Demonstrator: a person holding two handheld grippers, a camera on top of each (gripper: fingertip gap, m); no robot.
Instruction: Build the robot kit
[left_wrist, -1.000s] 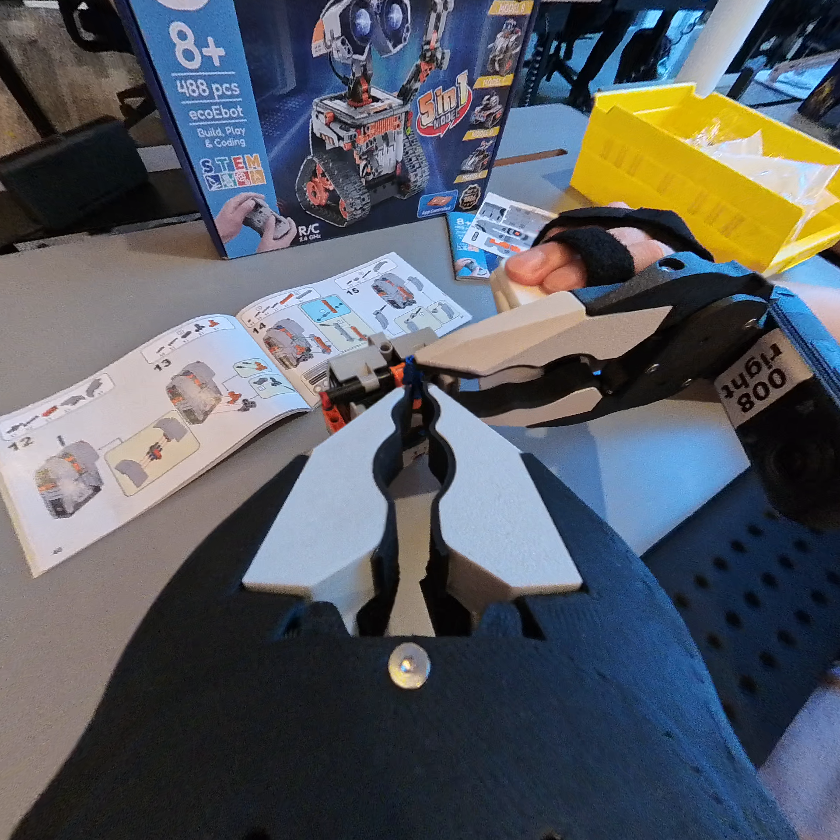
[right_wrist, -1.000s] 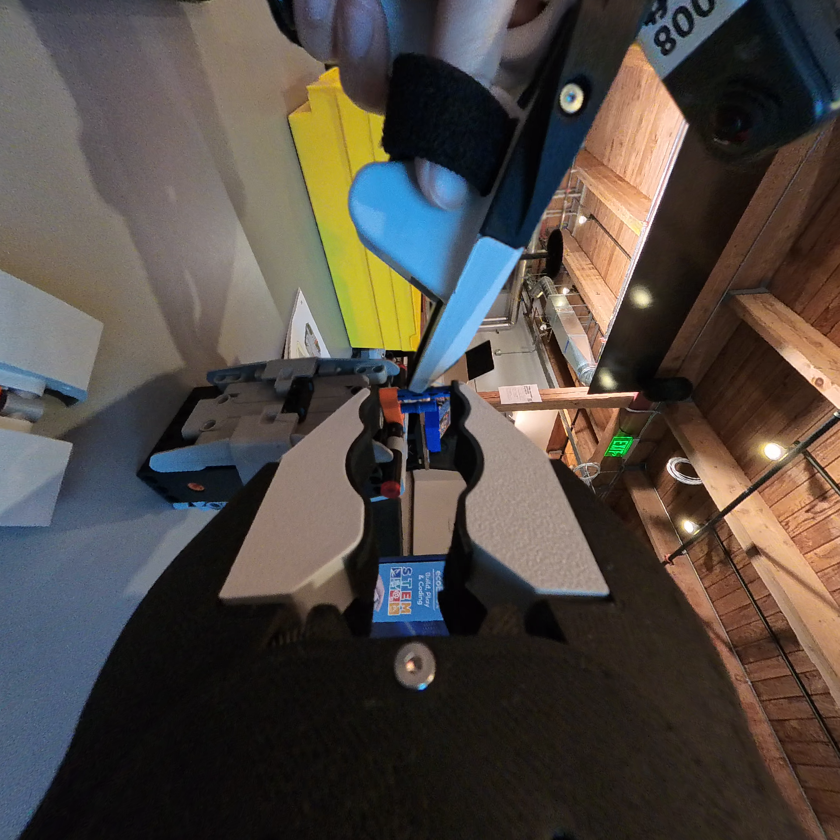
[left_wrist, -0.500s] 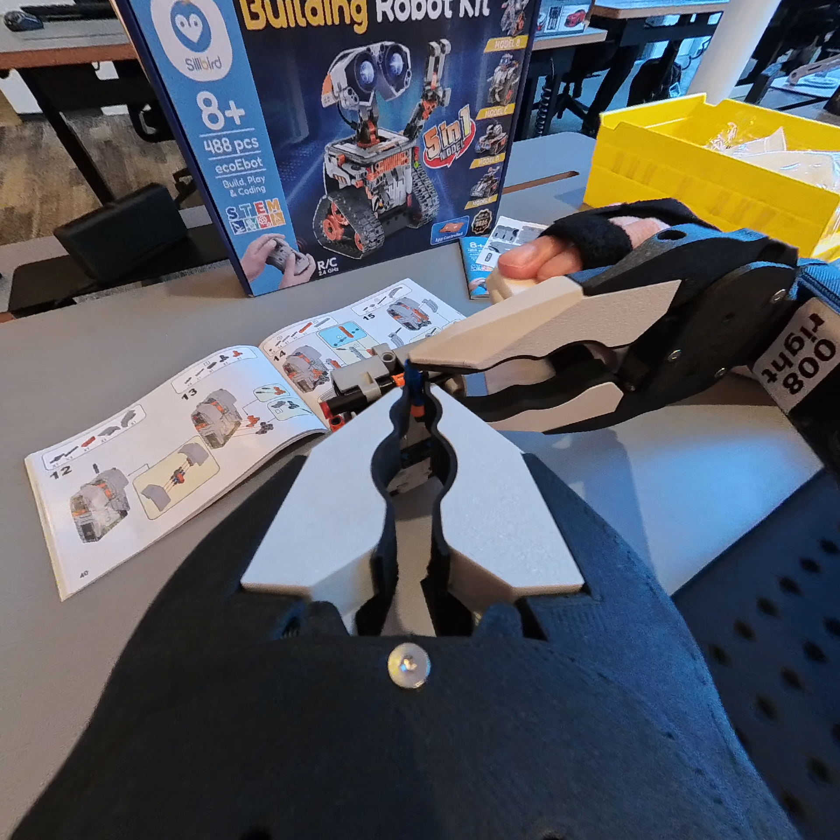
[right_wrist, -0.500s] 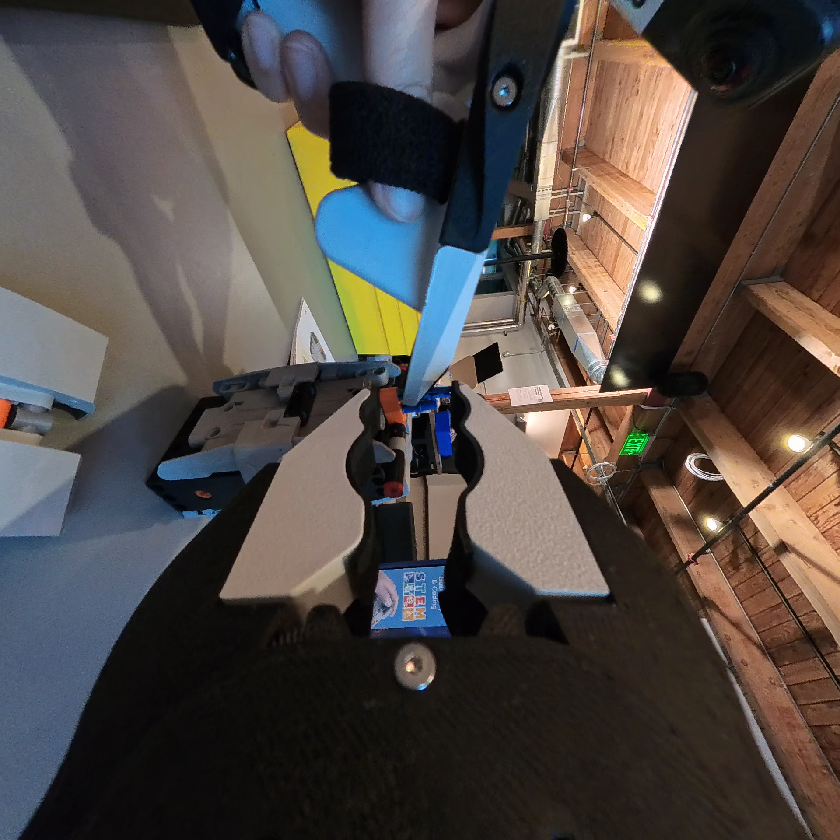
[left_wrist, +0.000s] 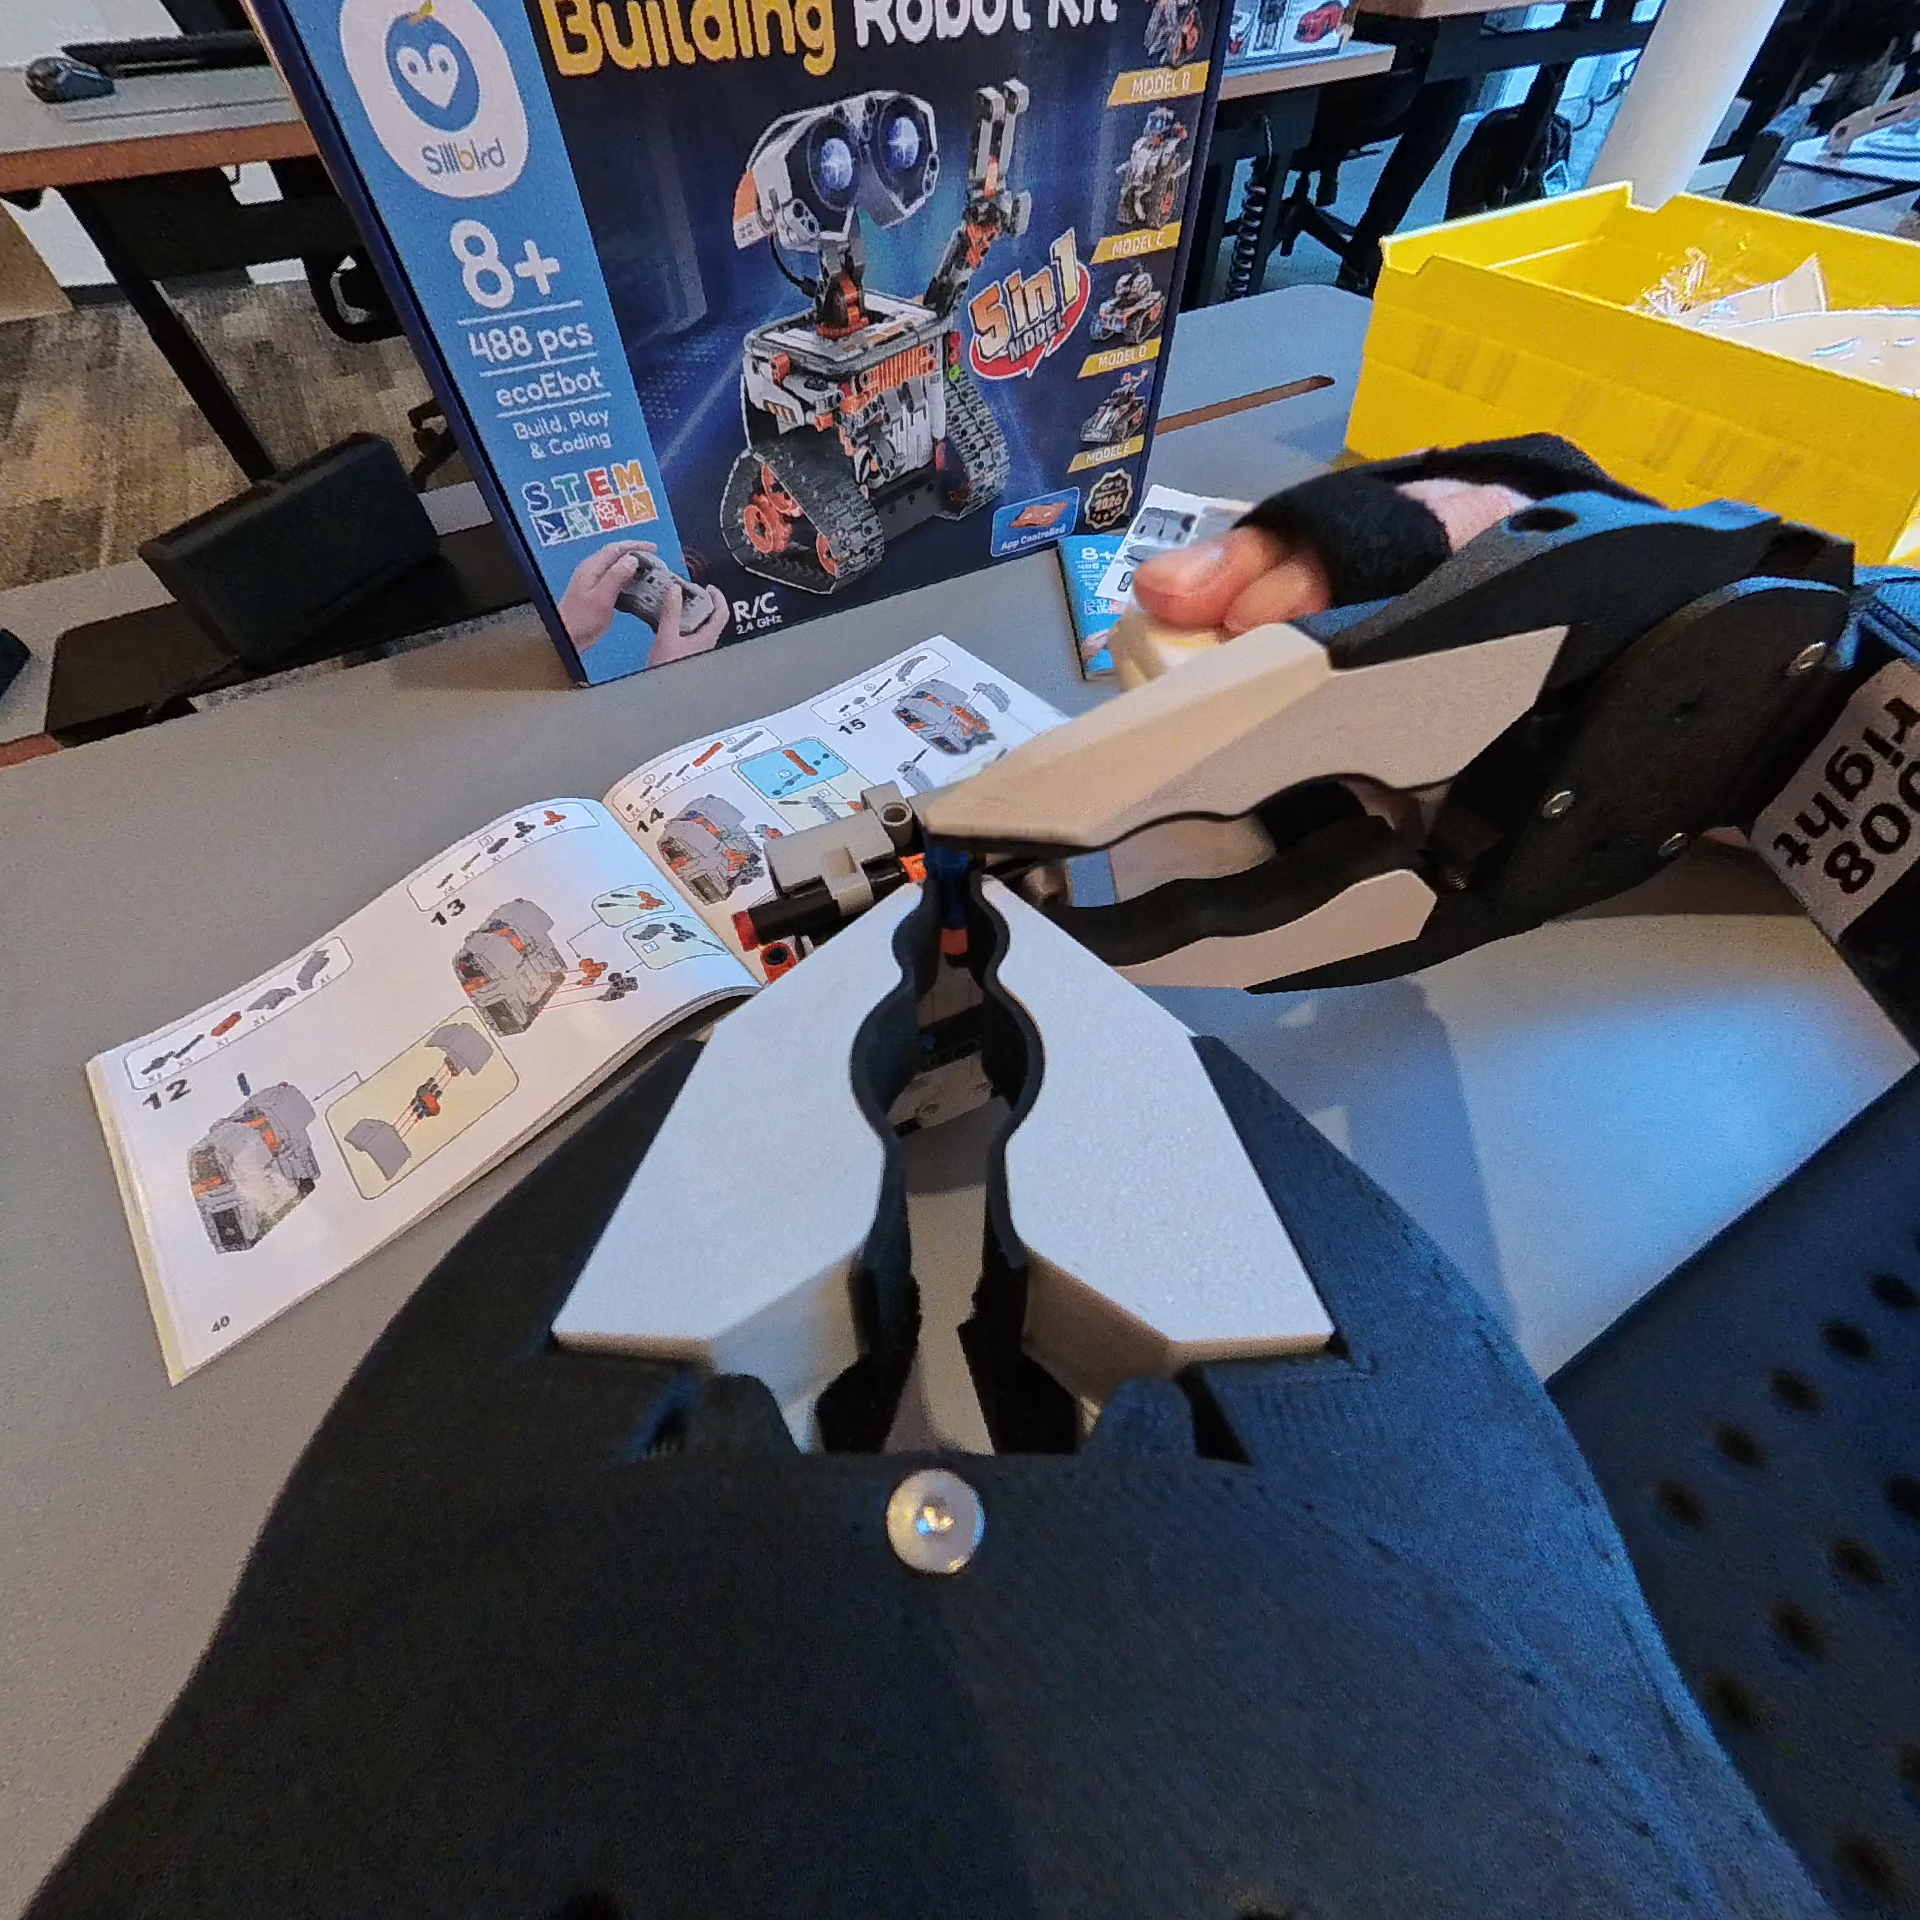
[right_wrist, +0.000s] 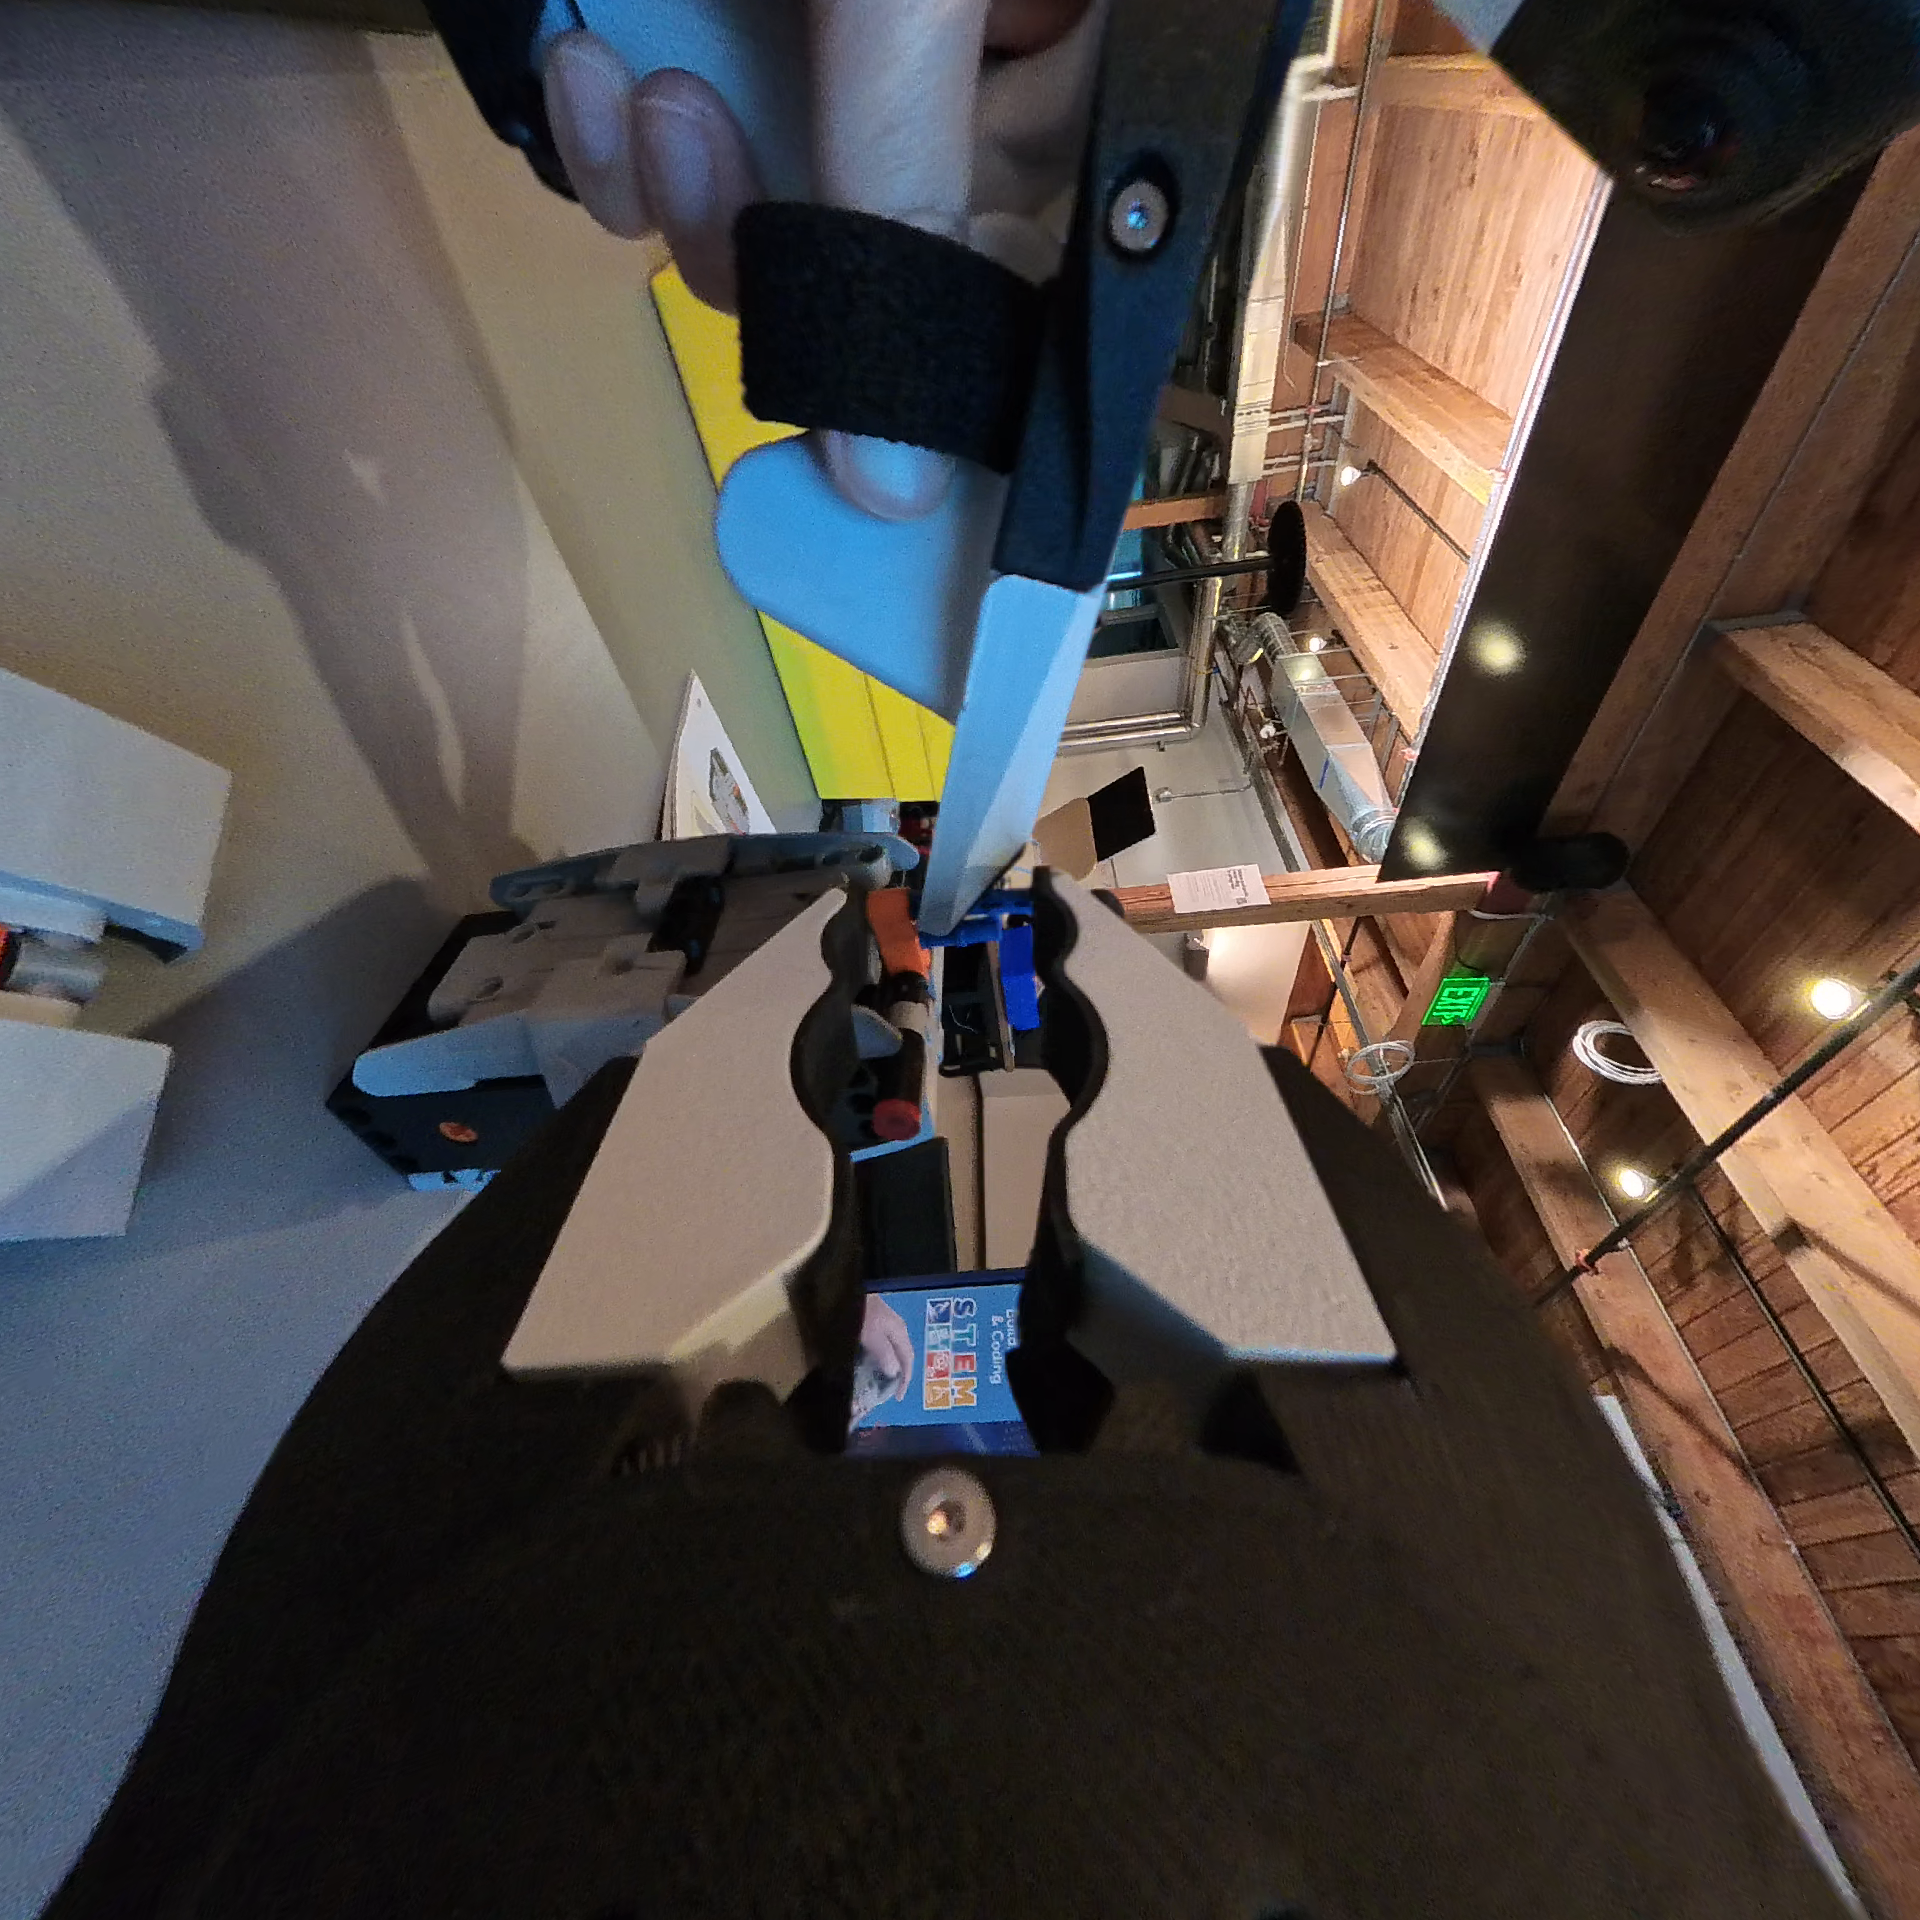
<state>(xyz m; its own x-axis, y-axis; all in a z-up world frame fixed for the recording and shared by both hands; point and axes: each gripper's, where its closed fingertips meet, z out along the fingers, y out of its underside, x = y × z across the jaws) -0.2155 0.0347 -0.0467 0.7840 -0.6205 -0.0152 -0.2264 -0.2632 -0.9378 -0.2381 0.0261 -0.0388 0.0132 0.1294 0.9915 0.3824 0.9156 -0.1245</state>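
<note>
A grey and black brick assembly (left_wrist: 831, 868) with orange bits is held above the grey table (left_wrist: 312, 727). My right gripper (left_wrist: 987, 868) comes in from the right and is shut on the assembly's right end. My left gripper (left_wrist: 951, 909) is shut on a small blue peg (left_wrist: 943, 868), which touches the assembly just in front of the right gripper's tips. In the right wrist view, my right gripper (right_wrist: 956, 914) grips the assembly (right_wrist: 582, 987). There the left gripper (right_wrist: 961, 883) reaches down from the top and meets the blue peg (right_wrist: 987, 920).
An open instruction booklet (left_wrist: 436, 997) lies under and left of the assembly. A tall blue kit box (left_wrist: 790, 312) stands behind it, with a small leaflet (left_wrist: 1122, 561) at its foot. A yellow bin (left_wrist: 1621, 343) holding plastic bags is at the back right. The grippers are tip to tip, or close to it.
Both grippers have risen a little together with the assembly and peg, so more of the box shows. In the right wrist view the left gripper's finger has swung more upright. Grips are unchanged.
</note>
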